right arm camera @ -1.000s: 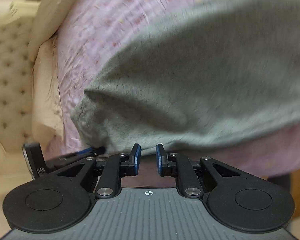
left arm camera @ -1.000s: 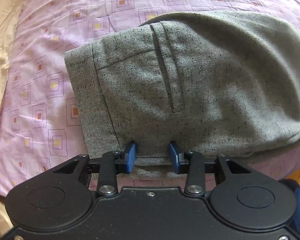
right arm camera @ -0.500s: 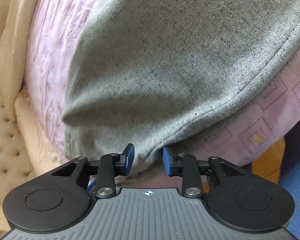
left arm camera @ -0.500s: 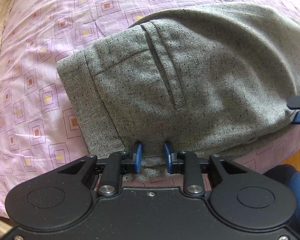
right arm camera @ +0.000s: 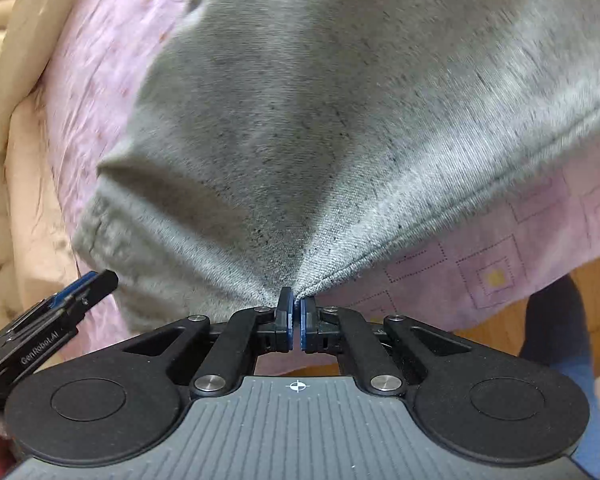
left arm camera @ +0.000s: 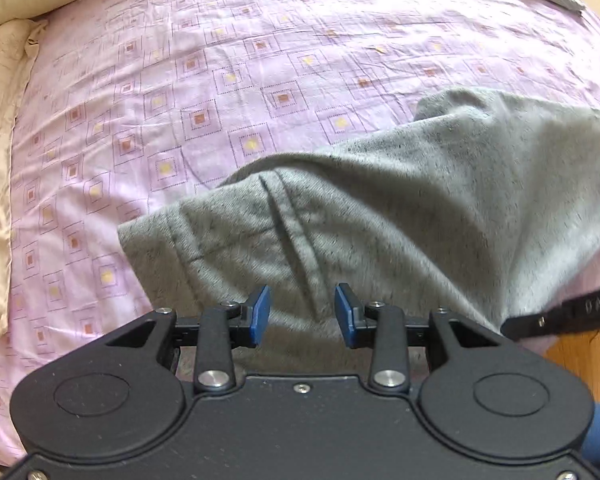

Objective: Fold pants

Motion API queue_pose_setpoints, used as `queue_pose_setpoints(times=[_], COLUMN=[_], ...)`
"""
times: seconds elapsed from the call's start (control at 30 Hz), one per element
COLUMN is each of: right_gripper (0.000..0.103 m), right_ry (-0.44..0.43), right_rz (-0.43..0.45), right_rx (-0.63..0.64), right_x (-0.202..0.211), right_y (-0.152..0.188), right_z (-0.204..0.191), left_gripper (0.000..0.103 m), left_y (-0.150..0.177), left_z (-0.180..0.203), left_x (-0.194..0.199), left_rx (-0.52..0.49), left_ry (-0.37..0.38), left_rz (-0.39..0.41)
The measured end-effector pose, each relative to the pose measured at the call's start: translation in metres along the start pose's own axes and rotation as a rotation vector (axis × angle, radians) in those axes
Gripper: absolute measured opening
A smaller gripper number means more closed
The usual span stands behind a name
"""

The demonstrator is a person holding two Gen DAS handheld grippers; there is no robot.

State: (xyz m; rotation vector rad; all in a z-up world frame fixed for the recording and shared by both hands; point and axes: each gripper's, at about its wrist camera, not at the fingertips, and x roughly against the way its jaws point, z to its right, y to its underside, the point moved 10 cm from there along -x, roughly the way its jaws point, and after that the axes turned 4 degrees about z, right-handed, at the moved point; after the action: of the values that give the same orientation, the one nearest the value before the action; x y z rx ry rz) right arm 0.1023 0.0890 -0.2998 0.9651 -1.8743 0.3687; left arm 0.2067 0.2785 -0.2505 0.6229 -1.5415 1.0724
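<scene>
Pink bedsheet, one pants, two tools.

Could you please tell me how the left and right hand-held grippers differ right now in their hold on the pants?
The left hand-held gripper has its jaws apart, with gray fabric lying between them unpinched; the right hand-held gripper is shut on the pants. The cloth fans into taut creases from the right one, while near the left one it looks slack. The left sits at the pocket end, the right at a seamed edge. Both have blue pads and work over the pink sheet.
</scene>
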Motion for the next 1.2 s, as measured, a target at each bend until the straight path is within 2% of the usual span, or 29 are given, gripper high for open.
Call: queue_pose_setpoints(times=[0.1,0.17,0.2,0.3,0.43,0.57,0.7,0.8,0.87,0.9,0.93,1.0,1.1,1.2], right_gripper=[0.004,0.007,0.009,0.009,0.010,0.011,0.011,0.011,0.013,0.020,0.031,0.037,0.037,0.037], right_ry=[0.025,0.029,0.037,0.041,-0.032,-0.141,-0.244,-0.219,-0.196,-0.179,-0.155,-0.113,-0.058,-0.013], right_rz=[-0.001,-0.010,-0.016,-0.027,0.003,0.117,0.262,0.334,0.345,0.345,0.349,0.361,0.356,0.327], right_rx=[0.062,0.073,0.076,0.086,0.030,0.039,0.102,0.222,0.308,0.354,0.398,0.488,0.596,0.725], right_x=[0.002,0.005,0.008,0.023,0.050,0.077,0.101,0.105,0.105,0.101,0.098,0.096,0.082,0.066], right_y=[-0.004,-0.005,-0.006,-0.009,-0.023,-0.051,-0.079,-0.101,-0.110,-0.116,-0.121,-0.134,-0.150,-0.162], right_z=[-0.004,-0.006,-0.006,-0.006,-0.008,-0.025,-0.050,-0.071,-0.082,-0.088,-0.092,-0.097,-0.108,-0.119], left_gripper=[0.047,0.049,0.049,0.049,0.049,0.046,0.045,0.045,0.044,0.045,0.045,0.045,0.045,0.045], left_y=[0.008,0.029,0.040,0.052,0.056,0.050,0.041,0.031,0.025,0.015,0.011,0.003,-0.009,-0.007], left_z=[0.004,0.000,-0.002,-0.001,0.000,0.003,0.003,0.007,0.008,0.011,0.012,0.011,0.006,-0.001], left_x=[-0.025,-0.041,-0.045,-0.039,-0.034,-0.030,-0.018,-0.007,-0.001,0.001,0.004,0.006,0.004,-0.006], left_rx=[-0.014,-0.041,-0.040,-0.059,-0.072,-0.052,-0.046,-0.038,-0.027,-0.019,-0.012,0.005,0.059,0.134], left_ry=[-0.014,-0.032,-0.029,-0.031,-0.032,-0.017,-0.004,-0.005,-0.016,-0.025,-0.034,-0.056,-0.105,-0.104], left_rz=[-0.067,-0.156,-0.176,-0.158,-0.146,-0.140,-0.095,-0.060,-0.036,-0.021,-0.004,0.021,0.024,-0.011])
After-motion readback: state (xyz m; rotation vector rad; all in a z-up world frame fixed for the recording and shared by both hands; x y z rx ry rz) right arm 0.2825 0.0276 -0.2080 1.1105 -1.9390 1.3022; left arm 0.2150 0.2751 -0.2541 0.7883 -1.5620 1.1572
